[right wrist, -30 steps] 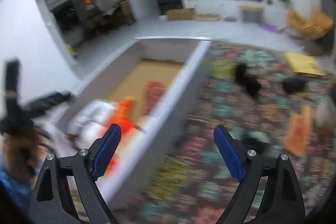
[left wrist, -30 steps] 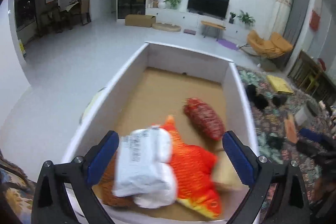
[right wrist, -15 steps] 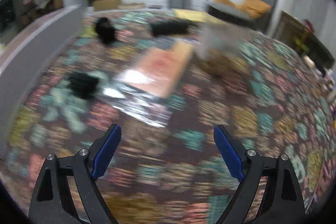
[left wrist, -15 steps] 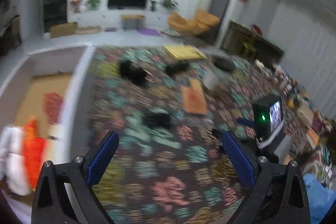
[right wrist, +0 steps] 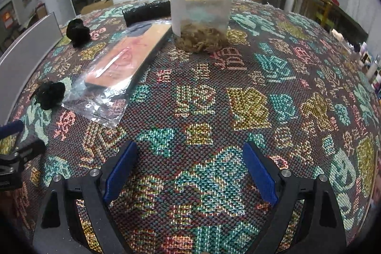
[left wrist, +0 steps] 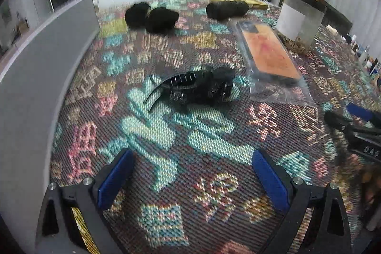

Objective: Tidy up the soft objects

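The left gripper (left wrist: pixel 190 179) hangs empty, jaws apart, just short of the black toy (left wrist: pixel 202 87) on the rug (left wrist: pixel 166 130). Next: reach forward, straddle the toy, then squeeze.

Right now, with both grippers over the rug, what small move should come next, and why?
Probably ease the left gripper forward and down to the black frilly item. It lies straight ahead on the rug, and the jaws stand open with nothing between them.

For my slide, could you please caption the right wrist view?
Open right tool hovering over a patterned rug, facing a clear tub, a bagged orange pack and black soft bundles.
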Demonstrator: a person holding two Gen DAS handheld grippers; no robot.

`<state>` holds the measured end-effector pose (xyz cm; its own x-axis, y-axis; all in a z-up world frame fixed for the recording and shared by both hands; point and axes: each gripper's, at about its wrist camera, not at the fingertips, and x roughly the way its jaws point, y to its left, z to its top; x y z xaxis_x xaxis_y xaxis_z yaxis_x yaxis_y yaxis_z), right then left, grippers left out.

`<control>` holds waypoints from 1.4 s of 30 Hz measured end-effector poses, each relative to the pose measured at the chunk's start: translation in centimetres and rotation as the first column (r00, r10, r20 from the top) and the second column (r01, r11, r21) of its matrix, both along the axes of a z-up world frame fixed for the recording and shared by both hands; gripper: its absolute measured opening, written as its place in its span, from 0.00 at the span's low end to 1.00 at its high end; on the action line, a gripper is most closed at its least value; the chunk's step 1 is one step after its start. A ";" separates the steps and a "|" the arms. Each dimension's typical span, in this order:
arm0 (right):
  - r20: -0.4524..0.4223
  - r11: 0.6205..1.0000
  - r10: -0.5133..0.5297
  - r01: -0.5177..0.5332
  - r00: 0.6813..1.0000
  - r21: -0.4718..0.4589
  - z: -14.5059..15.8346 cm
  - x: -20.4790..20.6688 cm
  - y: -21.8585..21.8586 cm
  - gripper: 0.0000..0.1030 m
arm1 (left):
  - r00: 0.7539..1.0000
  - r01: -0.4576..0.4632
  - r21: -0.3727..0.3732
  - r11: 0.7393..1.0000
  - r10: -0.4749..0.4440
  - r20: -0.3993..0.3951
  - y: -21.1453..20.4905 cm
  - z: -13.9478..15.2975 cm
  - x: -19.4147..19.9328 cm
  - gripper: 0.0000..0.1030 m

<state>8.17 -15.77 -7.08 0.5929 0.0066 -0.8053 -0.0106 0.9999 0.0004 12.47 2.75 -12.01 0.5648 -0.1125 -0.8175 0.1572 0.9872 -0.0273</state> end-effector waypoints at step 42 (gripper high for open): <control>-0.001 1.000 0.000 0.000 1.000 0.002 -0.2 0.1 -0.1 0.92 | 1.000 0.001 -0.007 1.000 -0.001 0.020 0.0 -0.2 0.3 1.00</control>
